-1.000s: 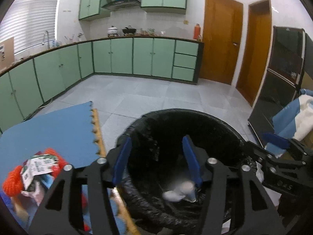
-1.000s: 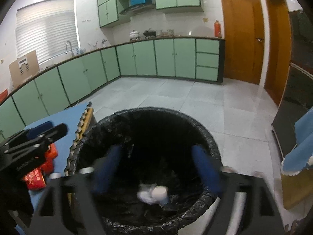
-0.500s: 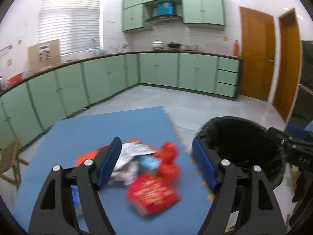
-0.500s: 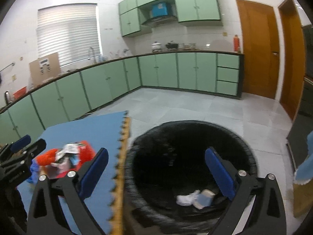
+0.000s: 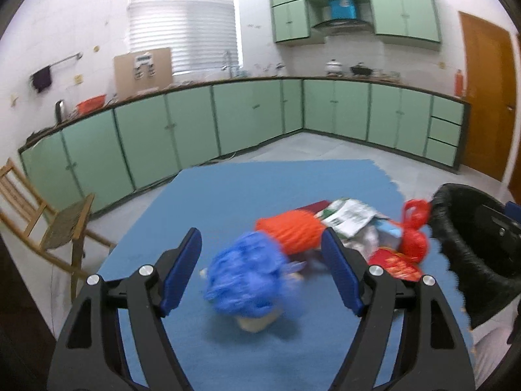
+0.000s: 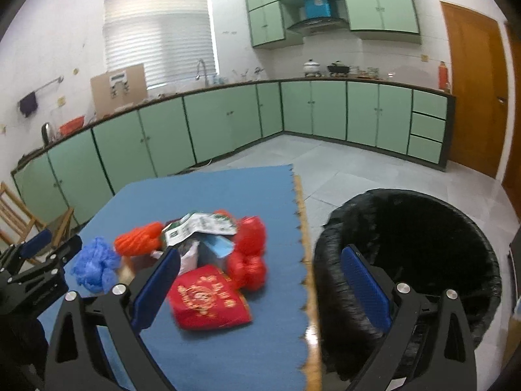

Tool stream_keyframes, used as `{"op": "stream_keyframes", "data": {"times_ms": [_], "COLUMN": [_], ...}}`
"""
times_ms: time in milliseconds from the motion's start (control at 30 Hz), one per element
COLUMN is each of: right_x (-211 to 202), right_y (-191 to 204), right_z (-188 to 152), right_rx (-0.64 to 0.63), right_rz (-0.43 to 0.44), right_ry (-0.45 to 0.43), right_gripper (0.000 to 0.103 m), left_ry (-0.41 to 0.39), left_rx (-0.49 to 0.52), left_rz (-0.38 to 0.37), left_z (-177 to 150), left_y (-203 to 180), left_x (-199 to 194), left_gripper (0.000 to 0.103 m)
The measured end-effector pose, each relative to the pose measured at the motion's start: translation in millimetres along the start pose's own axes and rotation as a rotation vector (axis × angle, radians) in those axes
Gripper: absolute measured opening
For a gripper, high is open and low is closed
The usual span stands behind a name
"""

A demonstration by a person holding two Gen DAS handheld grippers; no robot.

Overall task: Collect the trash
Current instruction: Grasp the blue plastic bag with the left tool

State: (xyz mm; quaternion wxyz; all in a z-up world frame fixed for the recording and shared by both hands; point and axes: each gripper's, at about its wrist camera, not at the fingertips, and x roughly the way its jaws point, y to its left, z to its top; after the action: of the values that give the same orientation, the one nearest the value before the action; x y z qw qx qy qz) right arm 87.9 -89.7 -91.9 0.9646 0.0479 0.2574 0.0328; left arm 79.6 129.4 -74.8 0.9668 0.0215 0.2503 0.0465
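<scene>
While both grippers hang over the blue mat, the trash lies heaped on it beside the black-lined bin. The left gripper is spread wide with nothing gripped; its jaws have just been opening, and the blue bag shows blurred in the gap below them, with no pad pressing on it. Behind that bag lies an orange bundle, then a printed paper wrapper, a red net bag and a flat red packet, all touching in 1 pile.

The right gripper is also spread wide and empty; its jaws opened further early in the last second. Its left finger stands over the mat beside the red packet, its right finger over the bin's near rim. From this view the blue bag sits at the pile's left end, just beside the left gripper's tips. Bin contents cannot be told.
</scene>
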Motion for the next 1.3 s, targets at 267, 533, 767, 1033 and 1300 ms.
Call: {"op": "stream_keyframes", "data": {"times_ms": [267, 533, 767, 1033, 1300], "right_x": [19, 31, 39, 52, 75], "right_y": [26, 32, 27, 16, -5], "right_z": [-10, -14, -10, -5, 5], "right_rx": [-0.046, -0.078, -0.076, -0.077, -0.035], "right_rz": [0.026, 0.022, 0.015, -0.003, -0.028], "right_ry": [0.052, 0.083, 0.090, 0.087, 0.102], "right_gripper": [0.097, 0.097, 0.097, 0.097, 0.091], "left_ry": [0.083, 0.143, 0.160, 0.122, 0.028], "left_rx": [-0.062, -0.068, -0.041, -0.029, -0.060], "left_rz": [0.022, -0.009, -0.024, 0.018, -0.006], "left_z": [-18, -25, -29, -26, -2], "left_y": [25, 21, 14, 9, 6], "left_x": [30, 49, 55, 47, 30], "left_gripper": [0.079, 0.079, 0.050, 0.040, 0.040]}}
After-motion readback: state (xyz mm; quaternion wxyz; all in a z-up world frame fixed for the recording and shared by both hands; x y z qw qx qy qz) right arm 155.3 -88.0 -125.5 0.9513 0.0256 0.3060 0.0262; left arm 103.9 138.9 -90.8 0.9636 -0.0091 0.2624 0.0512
